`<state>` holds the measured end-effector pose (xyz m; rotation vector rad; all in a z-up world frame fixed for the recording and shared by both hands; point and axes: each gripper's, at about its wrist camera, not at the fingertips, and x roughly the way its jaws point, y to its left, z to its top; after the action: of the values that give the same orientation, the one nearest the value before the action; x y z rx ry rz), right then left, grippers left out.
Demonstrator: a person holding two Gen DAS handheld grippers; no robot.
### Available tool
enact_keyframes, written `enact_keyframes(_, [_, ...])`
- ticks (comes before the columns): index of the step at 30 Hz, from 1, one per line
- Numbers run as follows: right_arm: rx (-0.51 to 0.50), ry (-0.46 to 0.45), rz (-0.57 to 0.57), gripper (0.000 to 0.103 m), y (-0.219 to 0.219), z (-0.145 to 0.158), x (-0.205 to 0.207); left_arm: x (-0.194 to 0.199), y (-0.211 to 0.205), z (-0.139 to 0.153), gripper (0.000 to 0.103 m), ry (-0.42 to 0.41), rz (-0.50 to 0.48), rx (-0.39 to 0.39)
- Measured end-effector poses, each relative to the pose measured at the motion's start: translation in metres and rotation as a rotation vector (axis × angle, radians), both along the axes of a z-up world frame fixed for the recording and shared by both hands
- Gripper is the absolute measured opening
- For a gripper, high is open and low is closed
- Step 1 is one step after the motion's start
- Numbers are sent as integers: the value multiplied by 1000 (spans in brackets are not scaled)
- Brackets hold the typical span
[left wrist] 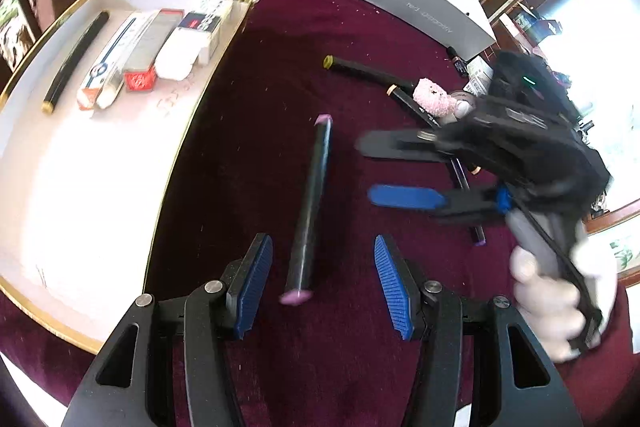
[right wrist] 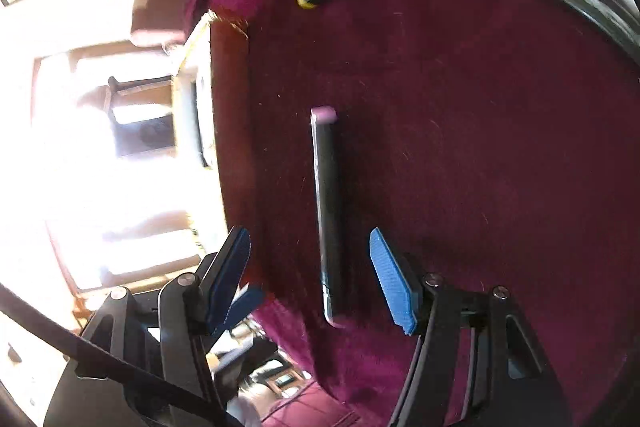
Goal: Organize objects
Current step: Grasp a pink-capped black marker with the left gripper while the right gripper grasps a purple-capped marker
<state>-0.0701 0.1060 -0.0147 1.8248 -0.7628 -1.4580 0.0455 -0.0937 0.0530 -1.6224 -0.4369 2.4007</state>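
Both tongs are held wide apart and empty: the left tongs (left wrist: 322, 287) low, the right tongs (right wrist: 310, 277) blurred.

Open right gripper (right wrist: 316, 283) straddles pink-capped marker (right wrist: 328, 211).

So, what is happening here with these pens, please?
A person is tidying pens from a dark red cloth into a white tray that already holds one pen and some boxes. Both grippers are open and hold nothing. The left gripper sits around the near end of a pink-capped marker lying on the cloth. The right gripper hovers beside it, near more pens.
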Motion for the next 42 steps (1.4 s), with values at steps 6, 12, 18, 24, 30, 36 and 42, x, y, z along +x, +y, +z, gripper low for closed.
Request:
enact_keyframes(6, [58, 172, -149, 63, 63, 42, 4, -13, 24, -10, 47, 56, -68, -190])
enact_keyframes(12, [254, 306, -242, 63, 120, 59, 6, -25, 45, -34, 47, 85, -151, -355])
enact_keyframes(18, [458, 378, -205, 63, 140, 48, 24, -24, 45, -43, 47, 83, -149, -360])
enact_keyframes(24, [673, 494, -118, 62, 98, 40, 32, -18, 36, -39, 11, 80, -161, -327])
enact_keyframes(30, [731, 508, -58, 16, 88, 34, 27, -4, 28, -37, 11, 53, -151, -261])
enact_keyframes(36, [596, 427, 67, 13, 74, 28, 49, -1, 27, -38, 12, 64, -140, -248])
enact_keyframes(42, [691, 507, 68, 17, 62, 35, 47, -4, 33, -38, 18, 87, -146, -256])
